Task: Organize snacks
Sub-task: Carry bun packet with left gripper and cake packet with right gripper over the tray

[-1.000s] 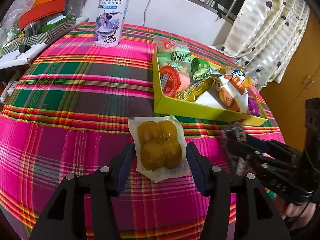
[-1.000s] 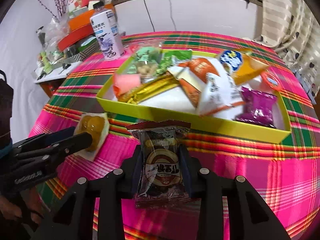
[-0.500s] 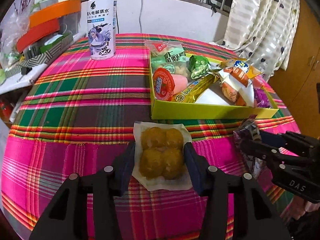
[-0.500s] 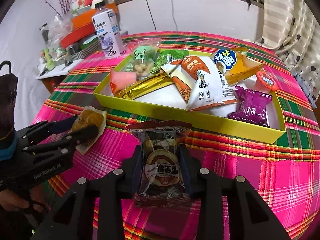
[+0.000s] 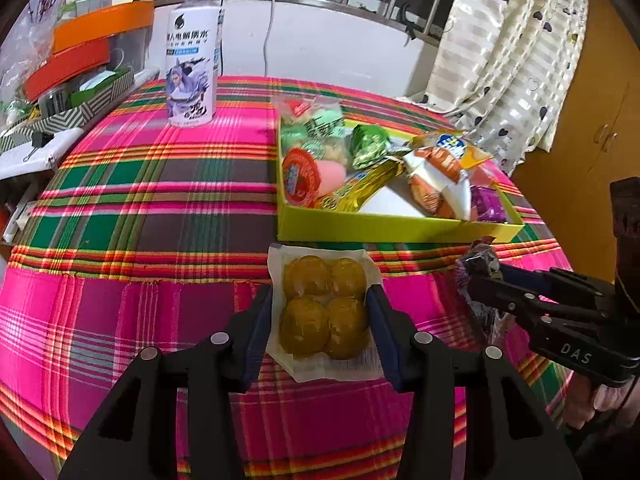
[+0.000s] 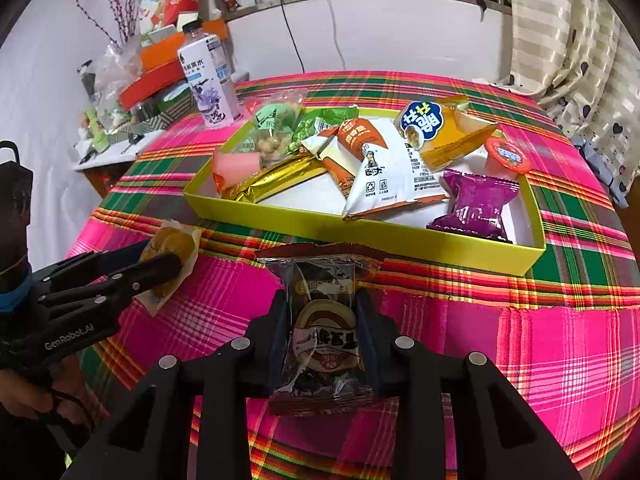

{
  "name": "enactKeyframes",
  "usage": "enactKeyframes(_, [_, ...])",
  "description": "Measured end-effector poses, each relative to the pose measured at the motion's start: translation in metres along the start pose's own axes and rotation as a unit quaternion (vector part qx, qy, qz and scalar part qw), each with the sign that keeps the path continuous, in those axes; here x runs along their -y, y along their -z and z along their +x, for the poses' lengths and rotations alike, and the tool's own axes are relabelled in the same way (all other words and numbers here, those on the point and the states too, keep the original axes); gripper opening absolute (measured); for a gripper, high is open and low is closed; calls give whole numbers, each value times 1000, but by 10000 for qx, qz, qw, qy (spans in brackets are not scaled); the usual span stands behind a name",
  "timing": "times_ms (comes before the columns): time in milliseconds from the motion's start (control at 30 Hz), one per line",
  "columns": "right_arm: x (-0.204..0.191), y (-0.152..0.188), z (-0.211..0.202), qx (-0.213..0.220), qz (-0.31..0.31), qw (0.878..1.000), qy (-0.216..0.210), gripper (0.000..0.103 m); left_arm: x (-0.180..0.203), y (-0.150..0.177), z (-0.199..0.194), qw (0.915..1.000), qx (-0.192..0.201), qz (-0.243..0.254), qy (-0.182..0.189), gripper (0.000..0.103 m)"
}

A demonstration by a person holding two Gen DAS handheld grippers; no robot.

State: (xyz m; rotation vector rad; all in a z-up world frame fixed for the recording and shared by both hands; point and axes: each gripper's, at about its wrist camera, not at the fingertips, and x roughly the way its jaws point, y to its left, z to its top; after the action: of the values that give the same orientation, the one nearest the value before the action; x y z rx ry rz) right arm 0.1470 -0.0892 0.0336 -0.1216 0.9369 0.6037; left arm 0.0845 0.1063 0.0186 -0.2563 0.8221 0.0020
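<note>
My left gripper is shut on a clear packet of four yellow-brown round snacks and holds it above the plaid tablecloth, in front of the yellow tray. My right gripper is shut on a dark foil snack packet in front of the tray's near wall. The tray holds several snack packets. The right gripper with its packet also shows in the left wrist view. The left gripper with its packet also shows in the right wrist view.
A tall drink bottle stands on the table behind and left of the tray. Stacked orange boxes and clutter sit on a side table at far left. Curtains hang at the back right.
My left gripper has closed on the yellow-brown snack packet and lifted it off the cloth. Both grippers have risen and pulled back a little from the tray, with the right still holding the foil packet.
</note>
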Motion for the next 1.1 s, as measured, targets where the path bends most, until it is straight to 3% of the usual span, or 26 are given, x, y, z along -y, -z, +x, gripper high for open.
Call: enactKeyframes(1100, [26,-3,-55,632,239,9975,189,31,49,-31,-25,9973,458,504,281,48])
